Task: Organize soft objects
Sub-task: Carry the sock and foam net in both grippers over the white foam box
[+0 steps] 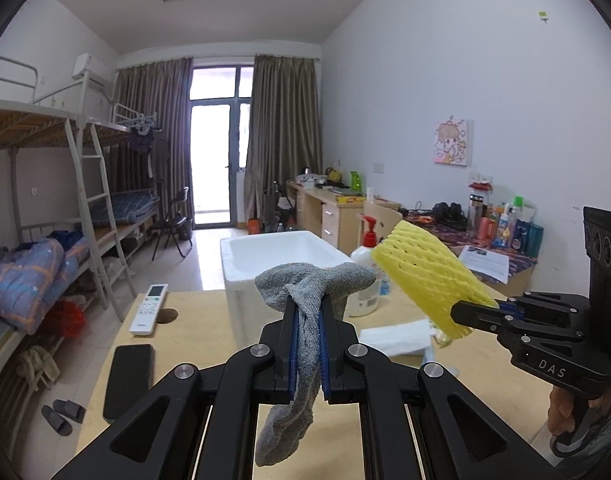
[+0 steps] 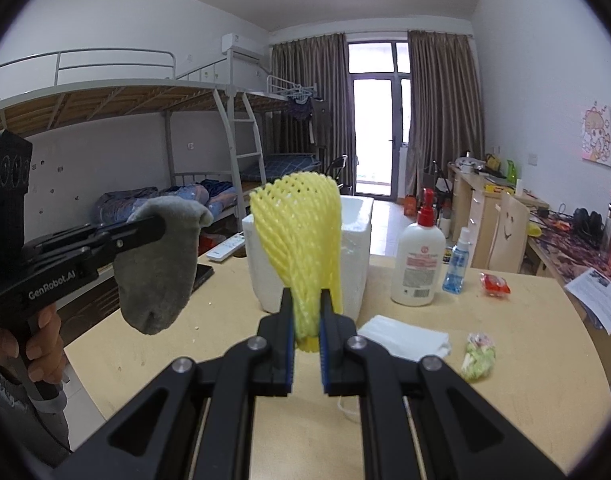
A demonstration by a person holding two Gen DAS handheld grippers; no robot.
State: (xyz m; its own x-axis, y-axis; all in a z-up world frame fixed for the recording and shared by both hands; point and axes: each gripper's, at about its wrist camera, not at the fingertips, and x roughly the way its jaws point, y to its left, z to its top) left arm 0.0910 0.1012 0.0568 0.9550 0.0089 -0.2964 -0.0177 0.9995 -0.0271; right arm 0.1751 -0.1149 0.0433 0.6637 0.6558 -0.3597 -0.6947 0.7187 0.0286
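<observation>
Transport of two soft items is being carried out, both lifted clear of the wooden table (image 2: 525, 320). A grey sock (image 1: 305, 344) is being pinched by the left gripper (image 1: 307, 344), jaws drawn narrow onto the fabric; the cuff is being draped over the fingertips while the toe is being left to hang below them. The grip is being taken near mid-length, so that neither end is dragging on the table.

A yellow foam net sleeve (image 2: 301, 248) is being clamped by the right gripper (image 2: 307, 336), jaws likewise narrow, closing only on the sleeve's lower end. The rest is being left to stand upright above the fingertips, which is judged the reason for the low hold: the mesh is being crushed at one small patch only.

A white foam box (image 2: 361, 240), open-topped, is being faced directly ahead of both grippers, just beyond the held items. It is judged to be the intended receptacle, and both items are being kept high enough to pass over its rim. Whether anything is already lying inside is not being shown clearly.

A folded white cloth (image 2: 405, 338) is being left below and right of the right gripper, on the table. A lotion bottle (image 2: 419, 264) is being kept standing right of the box, a possible obstruction.
</observation>
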